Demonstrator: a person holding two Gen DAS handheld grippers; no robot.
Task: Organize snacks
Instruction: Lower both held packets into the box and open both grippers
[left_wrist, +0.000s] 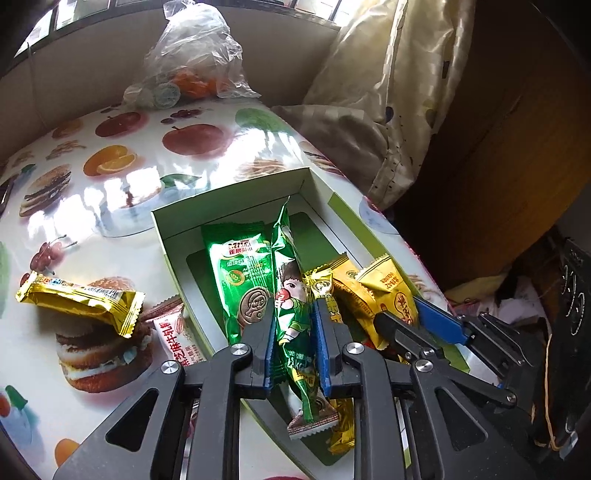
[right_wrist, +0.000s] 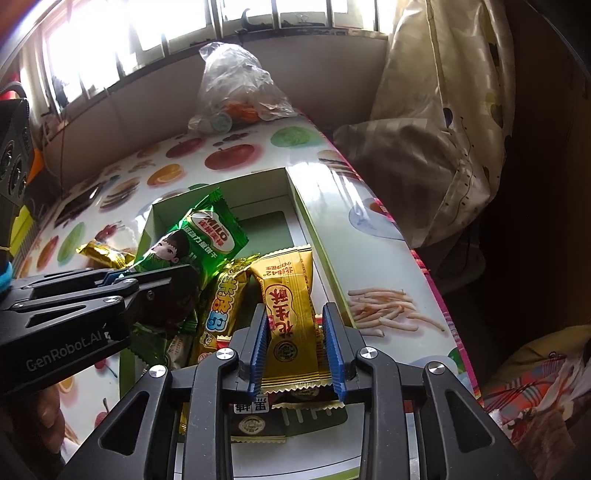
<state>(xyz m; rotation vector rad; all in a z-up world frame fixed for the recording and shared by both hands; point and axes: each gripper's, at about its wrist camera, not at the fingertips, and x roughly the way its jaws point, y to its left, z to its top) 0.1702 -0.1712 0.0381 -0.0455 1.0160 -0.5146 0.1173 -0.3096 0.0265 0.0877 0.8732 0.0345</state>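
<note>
My left fingers (left_wrist: 293, 302) are clamped on a green foil packet (left_wrist: 286, 240). Their ribbed blue pads press its two flat faces, so it stands on edge, long and narrow, with crimped zigzag ends. It is printed with a cartoon child. It rises from inside the box (left_wrist: 221, 214), a shallow open rectangle of white card with a green floor that sits along the right edge of the bench (left_wrist: 110, 206).

My right fingers (right_wrist: 294, 308) hold a gold packet (right_wrist: 288, 280) of shiny crinkled film with red characters on it. Its crimped lower edge reaches from one pad to the other, and its far end tilts up over the right side of the box.

A second green packet (left_wrist: 240, 266) lies flat on the box floor just left of the one I hold, glossy, with a round brown biscuit pictured on it. Smaller gold wrappers (left_wrist: 332, 288) lie jumbled between my two packets. A black packet (right_wrist: 255, 417) lies under my right fingers at the near end of the box.

The bench is covered in glossy oilcloth printed with apples, orange slices and burgers, and window light glares off it. Outside the box, toward the near left, a gold foil bar (left_wrist: 81, 299) lies flat, and a white and red packet (left_wrist: 177, 332) lies against the box's left wall. At the far edge sits a crumpled clear plastic bag (left_wrist: 195, 51) with something orange inside. A pale satin curtain (left_wrist: 388, 92) hangs in folds beyond the right edge.
</note>
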